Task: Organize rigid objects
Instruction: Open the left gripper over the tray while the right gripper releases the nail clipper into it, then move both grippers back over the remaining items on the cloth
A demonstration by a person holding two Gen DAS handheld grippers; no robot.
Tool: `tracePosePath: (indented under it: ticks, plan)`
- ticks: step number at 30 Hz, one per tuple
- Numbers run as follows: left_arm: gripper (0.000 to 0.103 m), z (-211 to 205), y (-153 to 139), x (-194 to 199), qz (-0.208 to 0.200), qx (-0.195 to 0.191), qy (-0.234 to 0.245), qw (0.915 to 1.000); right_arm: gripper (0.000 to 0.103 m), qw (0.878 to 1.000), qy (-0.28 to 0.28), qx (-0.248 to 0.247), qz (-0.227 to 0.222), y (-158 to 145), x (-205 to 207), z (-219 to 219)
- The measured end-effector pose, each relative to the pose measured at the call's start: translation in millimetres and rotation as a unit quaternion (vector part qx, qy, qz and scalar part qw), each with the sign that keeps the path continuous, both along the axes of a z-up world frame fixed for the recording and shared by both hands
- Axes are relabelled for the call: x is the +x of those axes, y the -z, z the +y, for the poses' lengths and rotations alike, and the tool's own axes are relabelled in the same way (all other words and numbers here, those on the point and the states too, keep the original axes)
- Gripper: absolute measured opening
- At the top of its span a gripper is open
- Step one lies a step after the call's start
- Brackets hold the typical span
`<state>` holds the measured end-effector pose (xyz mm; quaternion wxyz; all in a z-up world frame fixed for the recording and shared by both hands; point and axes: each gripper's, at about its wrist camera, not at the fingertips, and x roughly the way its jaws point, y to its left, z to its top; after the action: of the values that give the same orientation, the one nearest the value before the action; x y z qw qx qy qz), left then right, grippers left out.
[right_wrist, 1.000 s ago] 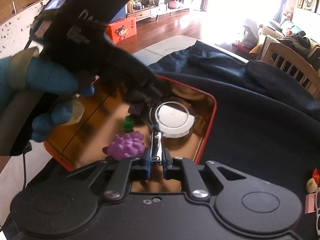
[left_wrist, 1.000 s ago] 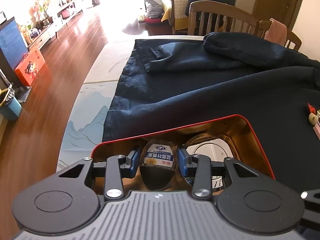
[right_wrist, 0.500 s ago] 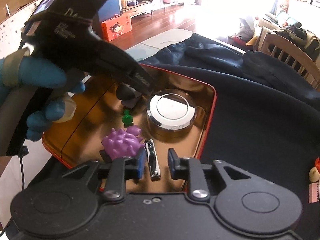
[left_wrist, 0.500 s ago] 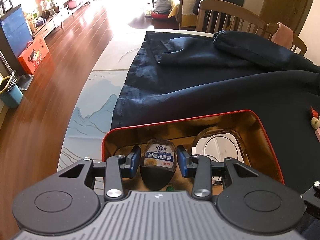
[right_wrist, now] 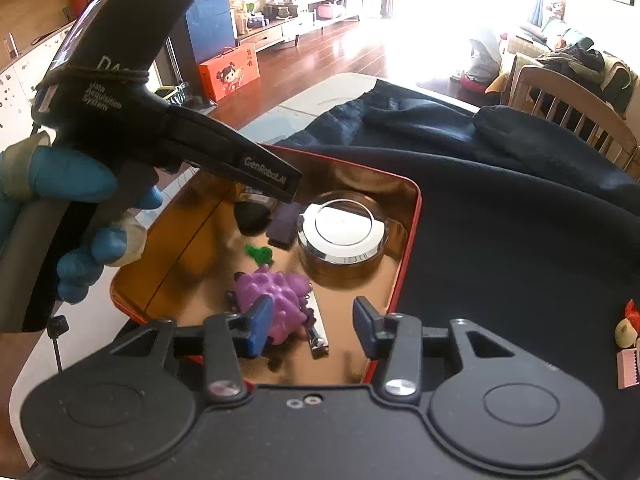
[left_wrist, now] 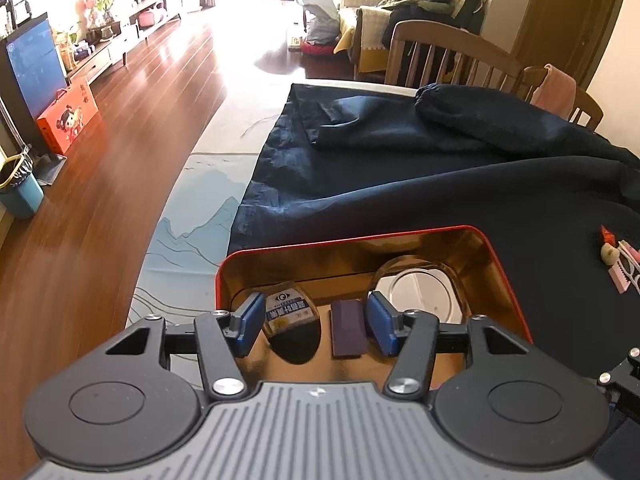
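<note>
Left wrist view: left gripper (left_wrist: 316, 326) poised over the tin (left_wrist: 506, 276), blue pads spread wide, nothing between them pinched.
Under the left pads: small bottle (left_wrist: 289, 312) with a blue-and-white label lying on the gold floor, beside the left pad; purple block (left_wrist: 348, 330) just beside the right pad. Contact with either not clear.
Right wrist view: right gripper (right_wrist: 308, 326) near the tin's close edge, pads parted wide, empty.
Below the right pads: nail clipper (right_wrist: 318, 336) flat on the floor, purple grape toy (right_wrist: 276, 296) touching or nearly touching it on the left.
Tin contents so far: round chrome-lidded jar (right_wrist: 344, 232) at the far right corner, green bit (right_wrist: 260, 254) mid-floor, grape toy, clipper, purple block, bottle. Six pieces in.
Holder: blue-gloved hand (right_wrist: 76, 216) wrapped round the left tool's handle, seen from the right camera.
Left outside: pink comb (right_wrist: 627, 368) and a small red-and-cream piece (right_wrist: 626, 328) out on the dark cloth (right_wrist: 520, 240), well apart from the tin, to its right.
Progress: most of the way, by the look of it; tin well stocked, two stragglers waiting.
Next call: probably right gripper swinging right to the comb; flat piece on soft cloth, likely a low pinch along its edge.
Risk: crowded near corner, easy to nudge the clipper or grapes on the way out.
</note>
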<state>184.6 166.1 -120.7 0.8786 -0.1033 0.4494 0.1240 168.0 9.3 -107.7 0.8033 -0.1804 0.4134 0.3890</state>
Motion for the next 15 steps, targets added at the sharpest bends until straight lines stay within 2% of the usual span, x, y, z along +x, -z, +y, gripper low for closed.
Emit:
tracePosePath:
  ticks: [6, 11, 15]
  plan:
    - [0.056, -10, -10, -12, -0.009, 0.007, 0.01, 0.9999, 0.052, 1.0, 0.01, 0.015, -0.001, -11, -6, -8]
    - [0.061, -22, -21, -23, -0.021, 0.018, 0.02, 0.9994, 0.065, 0.999, 0.017, 0.036, -0.003, -25, -11, -20]
    - [0.062, -35, -33, -29, -0.033, 0.022, 0.031, 0.9987, 0.07, 0.998, 0.025, 0.051, -0.01, -37, -13, -33]
